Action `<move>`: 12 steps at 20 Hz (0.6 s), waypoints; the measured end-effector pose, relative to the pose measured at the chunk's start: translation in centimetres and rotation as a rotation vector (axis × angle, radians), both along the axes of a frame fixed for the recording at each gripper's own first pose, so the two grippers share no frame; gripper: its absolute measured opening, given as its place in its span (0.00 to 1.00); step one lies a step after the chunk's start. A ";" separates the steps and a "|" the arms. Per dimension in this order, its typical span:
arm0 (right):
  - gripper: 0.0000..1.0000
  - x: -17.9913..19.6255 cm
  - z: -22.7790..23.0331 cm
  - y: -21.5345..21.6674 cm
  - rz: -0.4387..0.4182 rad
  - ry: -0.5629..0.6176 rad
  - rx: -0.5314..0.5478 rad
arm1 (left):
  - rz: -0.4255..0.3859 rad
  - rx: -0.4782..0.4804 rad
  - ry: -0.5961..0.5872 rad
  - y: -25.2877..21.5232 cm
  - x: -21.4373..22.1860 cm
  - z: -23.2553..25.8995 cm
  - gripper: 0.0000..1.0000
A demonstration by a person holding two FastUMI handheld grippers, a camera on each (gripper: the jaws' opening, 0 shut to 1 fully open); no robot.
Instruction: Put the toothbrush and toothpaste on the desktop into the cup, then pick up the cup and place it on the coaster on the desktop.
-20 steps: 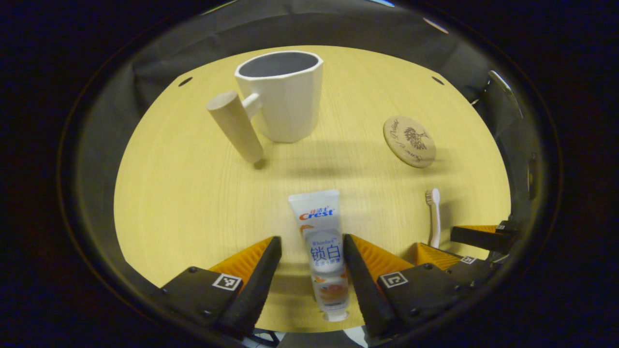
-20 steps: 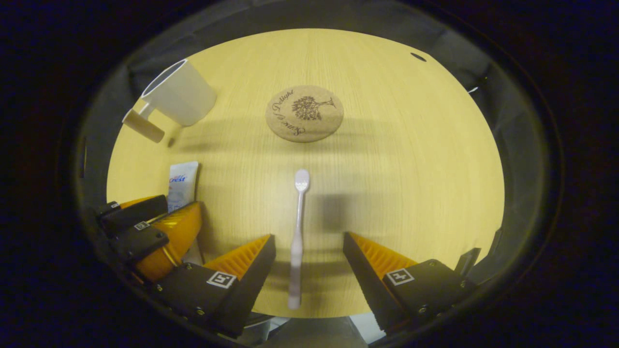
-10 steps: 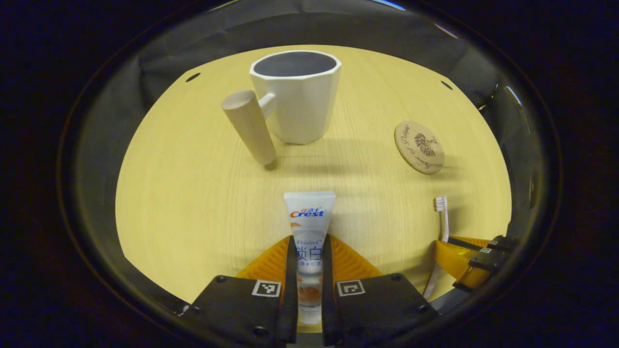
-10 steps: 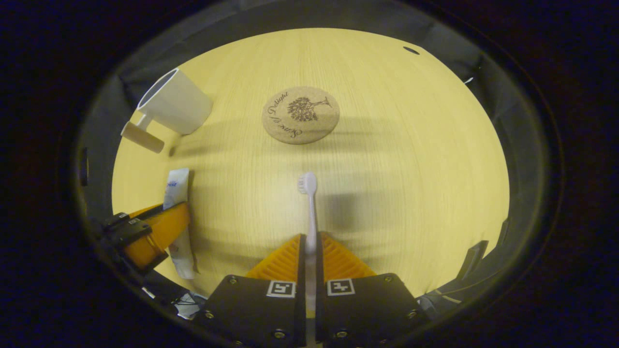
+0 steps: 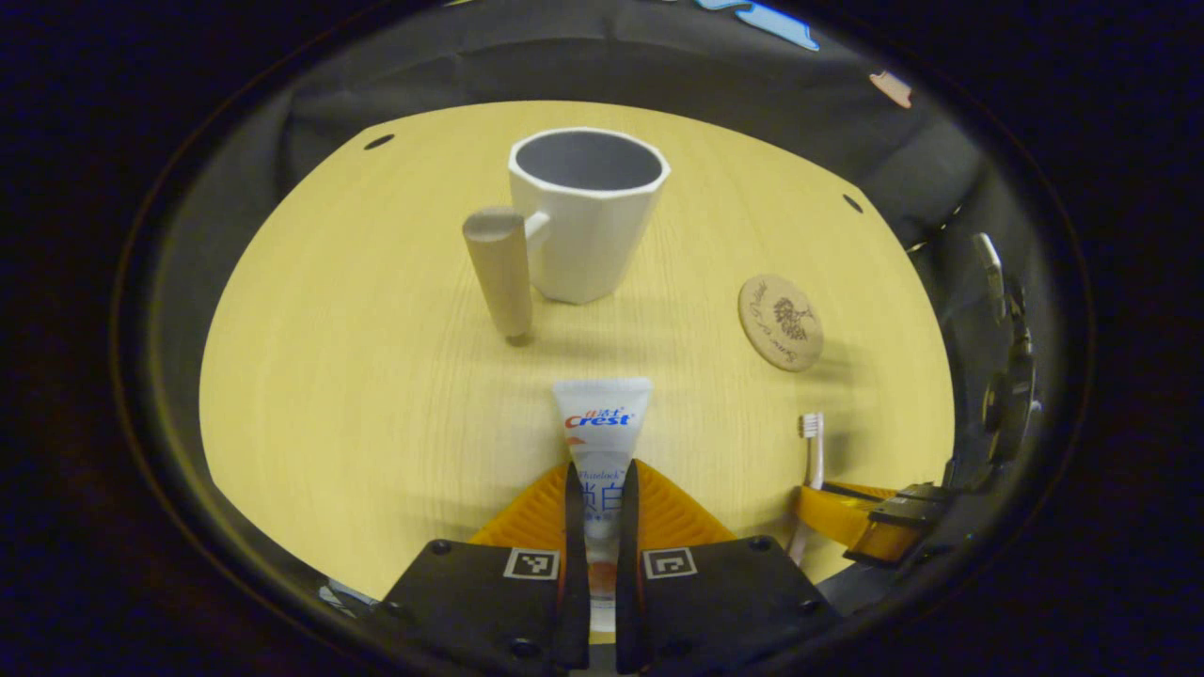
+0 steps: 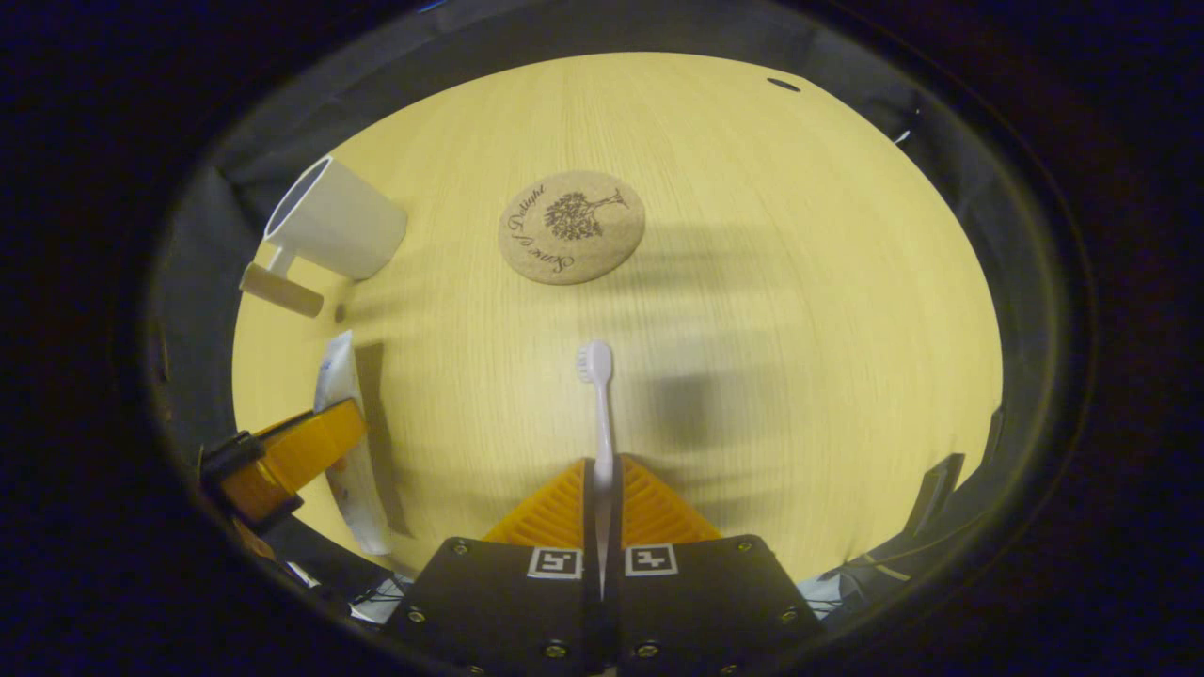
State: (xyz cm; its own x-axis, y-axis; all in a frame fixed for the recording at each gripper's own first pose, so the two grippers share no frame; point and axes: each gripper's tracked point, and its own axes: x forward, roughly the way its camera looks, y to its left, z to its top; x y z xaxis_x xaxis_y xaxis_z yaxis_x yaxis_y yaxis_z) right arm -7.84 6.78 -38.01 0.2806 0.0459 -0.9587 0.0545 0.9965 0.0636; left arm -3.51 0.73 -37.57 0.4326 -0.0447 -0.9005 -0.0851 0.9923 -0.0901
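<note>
Left gripper view: the left gripper is closed on a white toothpaste tube, both orange fingers pressing its sides, the flat crimped end pointing forward over the near part of the light wooden tabletop. A white faceted cup with a wooden peg handle stands upright toward the far edge, open and empty as far as can be seen. A round cork coaster lies flat to the right of the cup, well apart from it. Near the right edge, the right gripper clamps a white toothbrush.

Right gripper view: the right gripper is closed on the toothbrush, whose bristle head points forward. The coaster lies beyond the brush head. The cup sits toward the far left corner. At the left edge, the left gripper holds the toothpaste tube.
</note>
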 end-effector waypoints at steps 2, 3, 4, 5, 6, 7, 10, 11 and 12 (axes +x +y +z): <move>0.02 0.1 0.4 0.2 -0.010 -0.001 0.019 | 0.007 -0.035 -0.037 -0.7 0.6 2.4 0.18; 0.02 0.2 0.6 0.3 -0.017 -0.006 0.028 | 0.012 -0.050 -0.056 -0.8 0.9 3.5 0.18; 0.03 0.3 0.8 0.3 -0.023 -0.011 0.034 | 0.016 -0.057 -0.075 -0.8 1.2 4.7 0.18; 0.02 0.4 1.0 0.4 -0.028 -0.016 0.040 | 0.018 -0.062 -0.094 -0.6 1.5 5.8 0.18; 0.02 0.6 1.2 0.4 -0.032 -0.021 0.047 | 0.019 -0.066 -0.112 -0.5 1.9 6.9 0.17; 0.02 0.6 1.3 0.5 -0.034 -0.025 0.052 | 0.021 -0.072 -0.129 -0.3 2.2 8.2 0.17; 0.02 0.6 1.7 0.7 -0.038 -0.034 0.065 | 0.032 -0.091 -0.182 0.2 4.2 11.3 0.18; 0.02 0.7 1.9 0.8 -0.038 -0.036 0.068 | 0.031 -0.092 -0.201 0.5 5.1 11.8 0.18; 0.02 0.7 1.9 0.9 -0.039 -0.039 0.071 | 0.029 -0.090 -0.219 0.7 6.0 12.4 0.18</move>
